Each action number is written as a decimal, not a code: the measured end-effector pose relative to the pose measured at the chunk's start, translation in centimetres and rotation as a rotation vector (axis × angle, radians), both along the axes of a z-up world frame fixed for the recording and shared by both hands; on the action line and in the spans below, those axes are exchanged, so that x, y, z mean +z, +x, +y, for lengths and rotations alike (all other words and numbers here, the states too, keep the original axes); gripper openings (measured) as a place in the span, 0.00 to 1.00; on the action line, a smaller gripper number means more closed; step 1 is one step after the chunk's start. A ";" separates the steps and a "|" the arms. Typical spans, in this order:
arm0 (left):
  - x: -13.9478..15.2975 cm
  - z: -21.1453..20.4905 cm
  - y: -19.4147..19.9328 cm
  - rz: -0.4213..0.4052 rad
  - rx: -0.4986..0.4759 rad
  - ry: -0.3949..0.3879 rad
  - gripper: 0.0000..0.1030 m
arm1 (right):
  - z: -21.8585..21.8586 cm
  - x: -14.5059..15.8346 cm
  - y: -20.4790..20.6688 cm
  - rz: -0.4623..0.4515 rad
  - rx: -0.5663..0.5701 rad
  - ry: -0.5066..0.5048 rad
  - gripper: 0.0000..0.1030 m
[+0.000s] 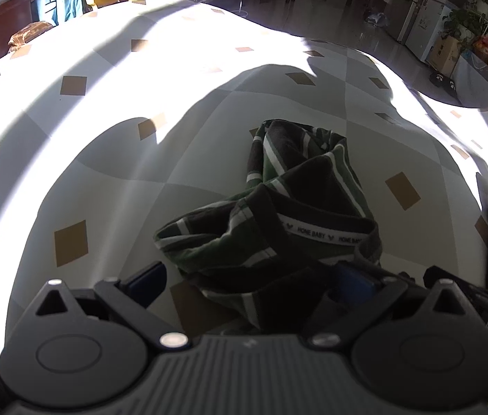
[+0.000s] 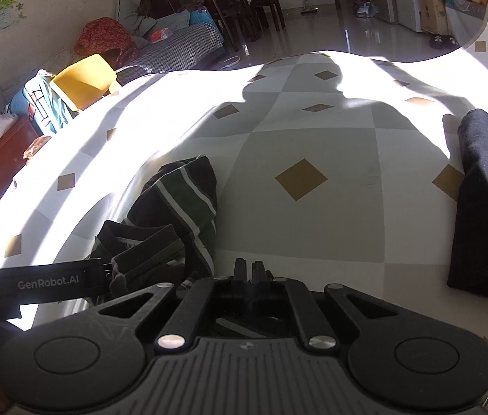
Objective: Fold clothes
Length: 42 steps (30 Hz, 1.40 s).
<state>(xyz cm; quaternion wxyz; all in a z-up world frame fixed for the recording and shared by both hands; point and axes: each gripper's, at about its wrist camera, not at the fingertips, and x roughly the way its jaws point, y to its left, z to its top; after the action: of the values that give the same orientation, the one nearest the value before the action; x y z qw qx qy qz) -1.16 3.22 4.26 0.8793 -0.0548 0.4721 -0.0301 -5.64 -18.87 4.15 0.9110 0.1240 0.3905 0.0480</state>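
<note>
Plainly, the crumpled dark green garment with white stripes (image 1: 278,207) lies bunched on the table (image 1: 112,186), which is covered in a pale grey-and-white checked cloth with tan diamonds, and no basket or box on that surface holds any clothing. Along the garment's inner neckband runs a white tape printed "HONE BABY" several times over. From the right wrist view, the body of the left tool (image 1: 244,287) carries the words "GenRobot.AI" in pale letters, and in the left wrist view the letters "DAS" show on a dark strap at the right edge. The left tool stands wide apart, its blue-padded fingers (image 1: 147,280) set on either side of the garment's near folds without pressing them. The right tool (image 2: 249,269) is closed tight, its two black fingers together; striped cloth shows beneath its frame, but whether any fabric is caught at the tips cannot be told. A folded dark navy cloth (image 2: 486,200) sits at the right side of the table, well apart from the striped garment, with a broad bare stretch between them. The far table edge curves in bright sunlight, and beyond it lie a glossy tiled floor (image 2: 313,31), a yellow plastic chair (image 2: 85,79) and a houndstooth-covered sofa (image 2: 175,48).
</note>
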 end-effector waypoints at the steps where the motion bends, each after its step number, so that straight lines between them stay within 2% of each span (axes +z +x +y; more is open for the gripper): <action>1: 0.3 -0.2 -0.2 -0.008 -0.012 0.000 0.99 | -0.3 0.1 0.0 -0.002 -0.016 -0.005 0.04; 11: 1.6 -2.0 -3.3 -0.020 -0.117 0.008 1.00 | -1.5 1.2 -0.1 -0.037 -0.078 -0.059 0.04; 18: 2.4 -2.8 -5.1 -0.035 -0.168 0.009 1.00 | -1.7 1.3 -0.2 -0.031 -0.077 -0.040 0.05; 19: 2.5 -2.8 -5.4 -0.038 -0.175 0.007 1.00 | -1.9 1.2 -0.1 -0.025 -0.076 -0.021 0.07; 22: 2.6 -3.2 -5.9 -0.028 -0.204 -0.012 1.00 | -2.3 1.0 -0.1 -0.009 -0.073 0.049 0.33; 24: 2.3 -3.5 -6.3 -0.015 -0.230 -0.010 1.00 | -2.5 0.9 -0.1 -0.008 -0.063 0.094 0.37; 26: 1.7 -4.0 -6.5 -0.008 -0.237 0.021 1.00 | -2.5 0.8 0.1 -0.001 -0.046 0.124 0.46; 33: -0.2 -3.5 -5.7 0.054 -0.206 0.047 1.00 | -1.4 -0.9 1.3 0.092 0.024 0.197 0.53; 36: -1.1 -2.7 -5.3 0.092 -0.176 0.022 1.00 | -0.6 -2.1 1.7 0.144 0.064 0.217 0.55; 42: -2.0 -2.0 -5.1 0.116 -0.151 0.006 1.00 | 0.3 -2.6 1.5 0.114 0.082 0.177 0.55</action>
<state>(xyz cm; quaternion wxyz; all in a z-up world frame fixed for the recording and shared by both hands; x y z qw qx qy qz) -6.25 1.18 2.28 0.8460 -0.0180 0.5249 -0.0914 -4.17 -18.59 1.56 0.8700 0.1905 0.4407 0.1122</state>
